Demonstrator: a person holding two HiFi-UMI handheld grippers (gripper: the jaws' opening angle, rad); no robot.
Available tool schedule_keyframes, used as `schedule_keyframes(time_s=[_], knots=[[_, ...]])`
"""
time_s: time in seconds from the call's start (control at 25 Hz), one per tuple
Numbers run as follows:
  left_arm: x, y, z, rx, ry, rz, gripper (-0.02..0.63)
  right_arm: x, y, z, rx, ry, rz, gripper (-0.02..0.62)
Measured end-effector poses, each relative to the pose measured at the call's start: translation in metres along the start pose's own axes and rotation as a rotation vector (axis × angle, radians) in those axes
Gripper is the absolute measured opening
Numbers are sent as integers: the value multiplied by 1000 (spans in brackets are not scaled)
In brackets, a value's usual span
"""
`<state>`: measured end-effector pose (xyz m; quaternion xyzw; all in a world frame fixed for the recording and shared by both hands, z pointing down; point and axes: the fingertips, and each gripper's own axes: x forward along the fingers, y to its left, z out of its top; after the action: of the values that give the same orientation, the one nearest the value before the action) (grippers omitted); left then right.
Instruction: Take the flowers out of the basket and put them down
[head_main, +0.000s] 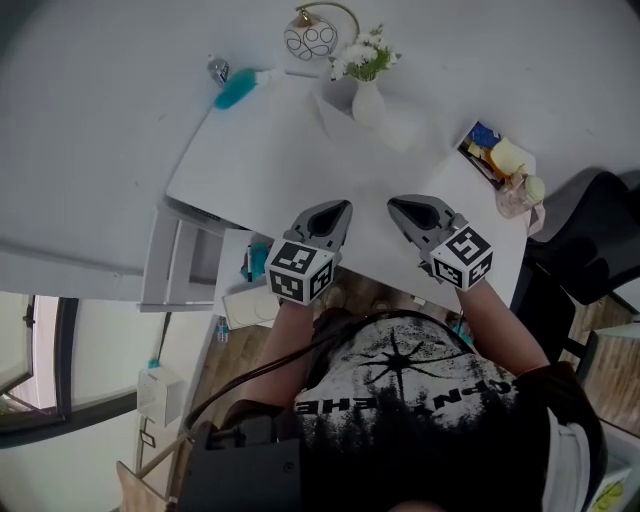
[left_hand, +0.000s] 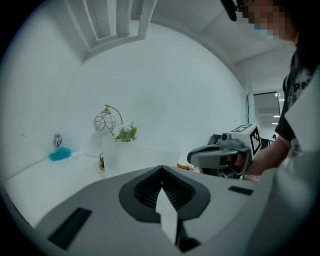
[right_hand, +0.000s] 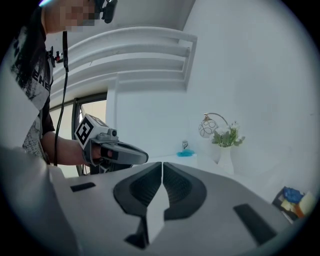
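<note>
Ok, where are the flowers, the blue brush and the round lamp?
flowers (head_main: 365, 57), head view, on the white blooms.
blue brush (head_main: 236, 90), head view, on its fluffy blue head.
round lamp (head_main: 311, 40), head view, on its patterned globe.

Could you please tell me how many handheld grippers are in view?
2. The grey left gripper, bearing a marker cube, is over the white table's near edge. The matching grey right gripper is beside it. Both are shut.

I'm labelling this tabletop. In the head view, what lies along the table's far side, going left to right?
small can → teal duster → round patterned lamp → white vase of flowers → tray of colourful items
</note>
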<state>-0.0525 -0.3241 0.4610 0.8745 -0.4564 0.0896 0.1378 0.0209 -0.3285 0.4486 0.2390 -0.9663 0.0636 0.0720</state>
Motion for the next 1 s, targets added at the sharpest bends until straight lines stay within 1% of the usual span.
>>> schedule_keyframes(time_s=[0.16,0.4,0.6,0.72,0.88,1.0], knots=[[8,14,4,11,9,-37,11,14,-4,10,-7,-21,-17,20],[32,36,24,36,6,-114,11,30,-27,26,10,-38,-90,20],[45,62,42,60,-1,-151,11,49,-41,56,27,-81,-121,20],[53,77,48,68,-2,-169,11,62,-46,77,29,-92,-125,20],[63,97,52,71,-1,-186,11,80,-51,103,0,-96,-123,20],[71,107,57,75,-2,-202,11,90,-63,116,-22,-93,-141,20]])
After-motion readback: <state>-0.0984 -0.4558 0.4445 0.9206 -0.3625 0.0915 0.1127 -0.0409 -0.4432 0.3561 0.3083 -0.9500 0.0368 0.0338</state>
